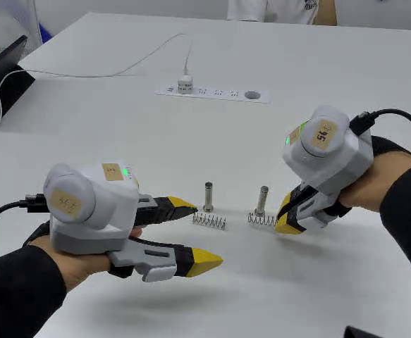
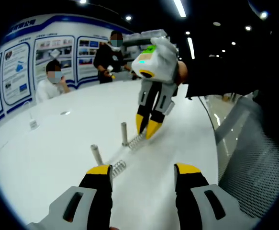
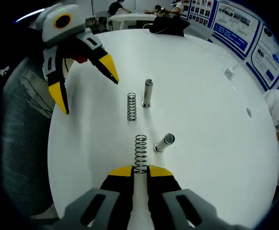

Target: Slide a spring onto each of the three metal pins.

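The right hand [image 1: 371, 184] is holding the right gripper [image 1: 287, 226] tilted down toward the desk [image 1: 120, 127]. Its fingers are pinching one end of the right spring [image 1: 261, 219], which is lying flat on the desk at the foot of the right pin [image 1: 263, 199]. In the right gripper view the coil is running straight out from between the yellow tips, with that pin standing just beside it.

The left hand [image 1: 78, 264] is holding the left gripper [image 1: 196, 235] low and roughly level, pointing toward the pins. Its fingers are standing wide apart and gripping nothing. The left spring [image 1: 209, 220] is lying flat at the foot of the left pin [image 1: 209, 196], just beyond the upper finger's tip and apart from it. Both pins are standing upright and bare, each with its spring on the desk beside it.

Farther back, a white power strip [image 1: 212, 92] is lying on the desk with a white plug [image 1: 185, 84] in it and a thin cable [image 1: 106, 72] trailing off to the left. A black device [image 1: 1, 81] is sitting at the left edge, and a person [image 1: 283, 8] is sitting at the far side.
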A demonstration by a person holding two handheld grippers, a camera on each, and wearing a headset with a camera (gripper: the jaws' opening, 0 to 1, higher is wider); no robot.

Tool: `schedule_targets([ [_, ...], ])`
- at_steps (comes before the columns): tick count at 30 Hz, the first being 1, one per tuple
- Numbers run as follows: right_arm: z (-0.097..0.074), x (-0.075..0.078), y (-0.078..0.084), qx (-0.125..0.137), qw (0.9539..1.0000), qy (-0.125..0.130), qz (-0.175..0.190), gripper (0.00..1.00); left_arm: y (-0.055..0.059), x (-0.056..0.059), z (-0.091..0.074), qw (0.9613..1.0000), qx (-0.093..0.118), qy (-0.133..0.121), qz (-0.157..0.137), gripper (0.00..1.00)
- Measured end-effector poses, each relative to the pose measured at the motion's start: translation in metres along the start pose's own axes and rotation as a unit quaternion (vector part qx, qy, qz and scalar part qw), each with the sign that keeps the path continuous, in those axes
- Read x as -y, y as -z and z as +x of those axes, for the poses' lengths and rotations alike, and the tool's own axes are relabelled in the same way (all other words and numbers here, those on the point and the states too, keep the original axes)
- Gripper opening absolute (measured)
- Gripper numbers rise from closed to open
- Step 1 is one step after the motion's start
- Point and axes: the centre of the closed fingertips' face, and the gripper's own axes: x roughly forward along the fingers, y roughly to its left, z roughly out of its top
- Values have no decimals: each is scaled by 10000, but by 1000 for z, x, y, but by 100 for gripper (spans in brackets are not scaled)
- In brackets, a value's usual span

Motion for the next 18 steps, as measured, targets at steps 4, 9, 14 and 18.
schedule_targets([
  [4,-9,-10,-5,23,9999,-56,-94,12,-3,2,3,9999,-33,39,107,52],
  [9,-20,-24,-15,72,9995,-169,-269,12,-4,5,6,9996,-69,102,250,50],
  [14,-29,-39,-26,119,9984,-312,-464,12,-6,9,8,9990,-97,160,397,46],
  [18,-33,-47,-32,97,9973,-347,-641,12,-10,12,9,9984,-112,204,524,44],
])
